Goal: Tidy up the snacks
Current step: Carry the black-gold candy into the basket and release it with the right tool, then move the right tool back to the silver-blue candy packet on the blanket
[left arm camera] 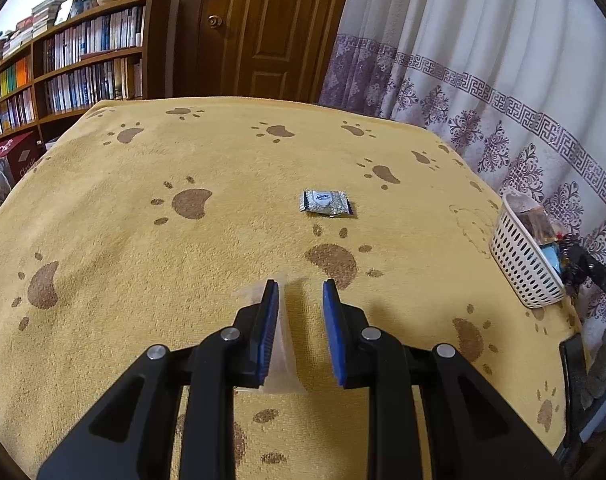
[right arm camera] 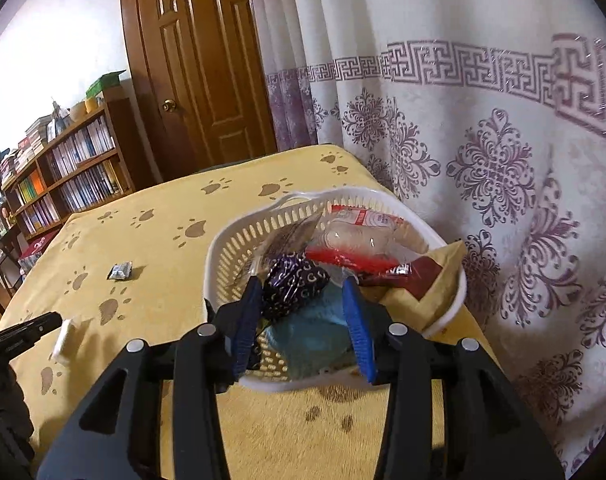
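A white slotted basket [right arm camera: 239, 240] sits at the right edge of a table draped in a yellow paw-print blanket [left arm camera: 143, 240], already holding several snacks: a dark purple patterned packet [right arm camera: 293, 284], a red-and-clear wrapper [right arm camera: 355, 236], a light blue packet [right arm camera: 315, 332] and a tan-and-maroon pouch [right arm camera: 431, 280]. The right gripper [right arm camera: 303, 292] hangs over the basket's near rim with its blue-padded fingers spread apart, the purple packet lying between them and against the left pad; no clamping shows. Near the table's near edge, the left gripper [left arm camera: 300, 286] rests low over the blanket, its fingers parted, with a translucent clear wrapper [left arm camera: 281, 344] lying between them against the left pad. A small silver snack packet [left arm camera: 326, 202] lies alone toward the middle of the table, well apart from both grippers and the basket. A bookshelf [left arm camera: 63, 68], a wooden door [left arm camera: 263, 28] and a patterned curtain [left arm camera: 483, 60] stand behind.
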`<state>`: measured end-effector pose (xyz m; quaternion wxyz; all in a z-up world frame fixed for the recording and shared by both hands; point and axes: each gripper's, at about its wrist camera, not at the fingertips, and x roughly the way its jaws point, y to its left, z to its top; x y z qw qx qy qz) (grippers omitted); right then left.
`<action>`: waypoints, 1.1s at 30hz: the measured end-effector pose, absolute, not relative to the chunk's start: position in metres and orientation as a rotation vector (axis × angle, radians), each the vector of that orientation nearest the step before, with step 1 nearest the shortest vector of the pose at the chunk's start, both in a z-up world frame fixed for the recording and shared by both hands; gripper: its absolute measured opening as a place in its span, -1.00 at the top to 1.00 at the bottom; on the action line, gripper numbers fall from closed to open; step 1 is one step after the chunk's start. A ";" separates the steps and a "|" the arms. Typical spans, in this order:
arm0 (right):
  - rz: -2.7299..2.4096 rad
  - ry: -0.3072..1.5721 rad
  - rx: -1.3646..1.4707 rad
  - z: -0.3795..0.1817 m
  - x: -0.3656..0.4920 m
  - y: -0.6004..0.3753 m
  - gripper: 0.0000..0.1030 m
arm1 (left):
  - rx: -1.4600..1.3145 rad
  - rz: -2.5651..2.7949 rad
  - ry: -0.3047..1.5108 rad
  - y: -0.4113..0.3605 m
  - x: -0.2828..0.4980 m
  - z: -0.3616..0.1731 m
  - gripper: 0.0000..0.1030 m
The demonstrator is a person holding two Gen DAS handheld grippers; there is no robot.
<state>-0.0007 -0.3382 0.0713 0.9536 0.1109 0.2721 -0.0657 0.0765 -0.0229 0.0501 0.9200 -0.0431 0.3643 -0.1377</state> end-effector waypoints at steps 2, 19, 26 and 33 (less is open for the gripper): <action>-0.136 0.559 0.223 0.071 0.006 -0.340 0.17 | -0.088 -0.286 0.749 -0.025 0.076 0.051 0.55; -0.175 0.441 0.327 0.100 -0.035 -0.360 0.16 | -0.085 -0.312 0.731 -0.031 0.072 0.063 0.55; -0.154 0.497 0.270 0.089 -0.042 -0.351 0.16 | -0.119 -0.303 0.718 -0.019 0.073 0.073 0.55; -0.175 0.557 0.175 0.074 -0.023 -0.334 0.14 | -0.155 -0.250 0.705 0.004 0.074 0.080 0.55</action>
